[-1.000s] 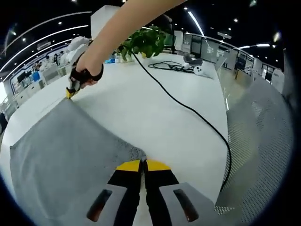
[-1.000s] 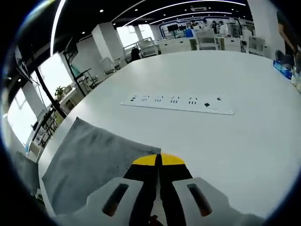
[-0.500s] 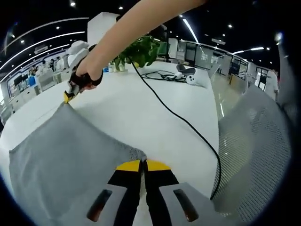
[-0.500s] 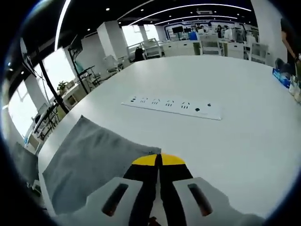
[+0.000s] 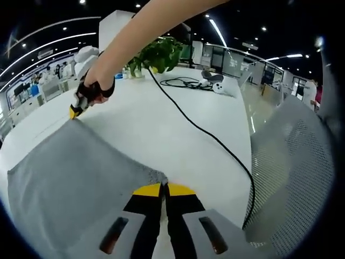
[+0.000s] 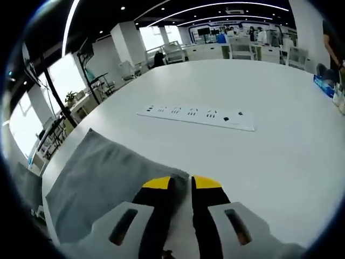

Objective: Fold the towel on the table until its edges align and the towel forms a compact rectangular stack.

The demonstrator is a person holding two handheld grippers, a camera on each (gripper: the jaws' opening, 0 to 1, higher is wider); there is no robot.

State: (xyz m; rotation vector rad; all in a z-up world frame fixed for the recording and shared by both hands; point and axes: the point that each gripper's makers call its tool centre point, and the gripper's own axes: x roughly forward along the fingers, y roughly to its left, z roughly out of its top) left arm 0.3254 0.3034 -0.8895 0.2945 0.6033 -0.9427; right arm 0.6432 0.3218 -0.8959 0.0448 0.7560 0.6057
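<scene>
A grey towel (image 5: 70,178) lies spread on the white table (image 5: 161,124). My left gripper (image 5: 164,187) is shut on the towel's near corner, which shows just past its yellow tips. A person's hand holds my right gripper (image 5: 74,111) at the towel's far corner. In the right gripper view the towel (image 6: 102,178) stretches away to the left, and its corner lies at the tips of my right gripper (image 6: 182,183). The jaws stand slightly apart, open.
A black cable (image 5: 205,127) runs across the table toward a coil and a white device (image 5: 215,81) beside a potted plant (image 5: 156,54). A grey mesh chair (image 5: 291,172) stands off the table's right edge. A white power strip (image 6: 197,117) lies beyond the towel.
My right gripper's jaws have parted, letting go of the towel corner. My left gripper stays shut on its corner.
</scene>
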